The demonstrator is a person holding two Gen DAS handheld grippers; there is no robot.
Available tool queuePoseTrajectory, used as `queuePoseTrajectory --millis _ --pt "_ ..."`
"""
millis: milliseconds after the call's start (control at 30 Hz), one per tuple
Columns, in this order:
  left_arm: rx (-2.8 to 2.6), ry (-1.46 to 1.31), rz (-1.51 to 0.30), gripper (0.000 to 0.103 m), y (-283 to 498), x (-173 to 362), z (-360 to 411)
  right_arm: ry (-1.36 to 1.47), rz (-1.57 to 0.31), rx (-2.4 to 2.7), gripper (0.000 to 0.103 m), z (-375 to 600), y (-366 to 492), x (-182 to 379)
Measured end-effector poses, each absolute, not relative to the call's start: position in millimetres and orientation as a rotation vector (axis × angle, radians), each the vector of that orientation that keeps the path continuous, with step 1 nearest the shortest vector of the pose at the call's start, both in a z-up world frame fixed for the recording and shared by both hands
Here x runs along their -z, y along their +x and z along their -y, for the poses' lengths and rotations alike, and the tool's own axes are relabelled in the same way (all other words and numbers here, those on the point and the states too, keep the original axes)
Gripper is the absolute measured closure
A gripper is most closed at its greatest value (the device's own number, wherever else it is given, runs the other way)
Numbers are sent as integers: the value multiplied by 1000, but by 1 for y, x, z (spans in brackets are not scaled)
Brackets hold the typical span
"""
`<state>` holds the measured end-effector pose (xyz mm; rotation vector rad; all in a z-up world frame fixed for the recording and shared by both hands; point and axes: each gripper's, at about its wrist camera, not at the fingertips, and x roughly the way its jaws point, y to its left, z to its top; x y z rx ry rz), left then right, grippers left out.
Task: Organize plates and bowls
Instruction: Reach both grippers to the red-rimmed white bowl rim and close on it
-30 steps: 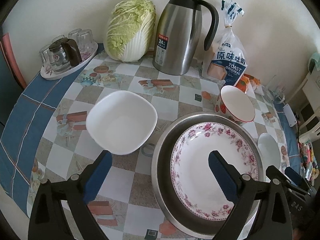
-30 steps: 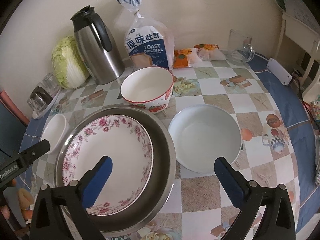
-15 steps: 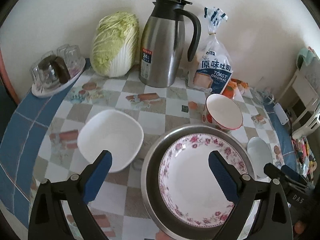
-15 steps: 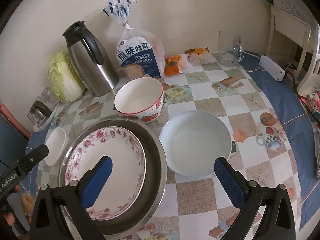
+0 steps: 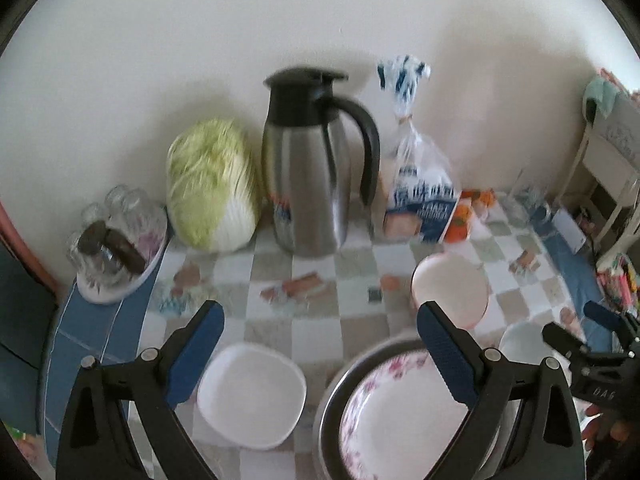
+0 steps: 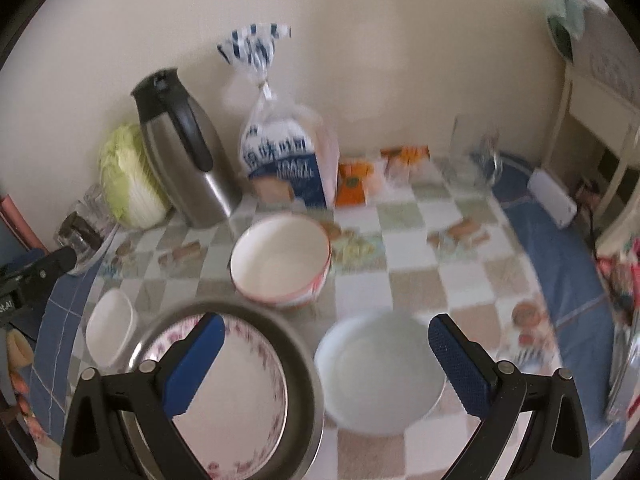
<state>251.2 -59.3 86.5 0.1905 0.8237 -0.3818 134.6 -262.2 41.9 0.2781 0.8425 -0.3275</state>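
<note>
Left wrist: checkered table [image 5: 352, 276], white wall [image 5: 160, 40].

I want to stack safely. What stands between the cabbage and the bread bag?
The steel jug stands between the cabbage and the bread bag, upright by the wall. The left wrist view shows this best.

The clear plastic bread bag with a blue label [image 6: 286, 160] carries large white Chinese characters, motion-blurred; below them the word "TOAST" and a second line can be half made out. On the black body of the right gripper [image 5: 600, 390], seen from the left wrist camera, white letters read "DAS". The stainless steel thermal jug's sticker [image 5: 282, 208] is too blurred to read.
</note>
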Motion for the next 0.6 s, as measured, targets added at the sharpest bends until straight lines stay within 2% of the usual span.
queuePoseTrajectory --millis 233,600 --pt "438 103 -918 6 298 -92 88 260 -874 259 0 276 177 -58" --pt "493 56 -1094 6 337 -24 145 325 -1017 285 0 310 232 -10"
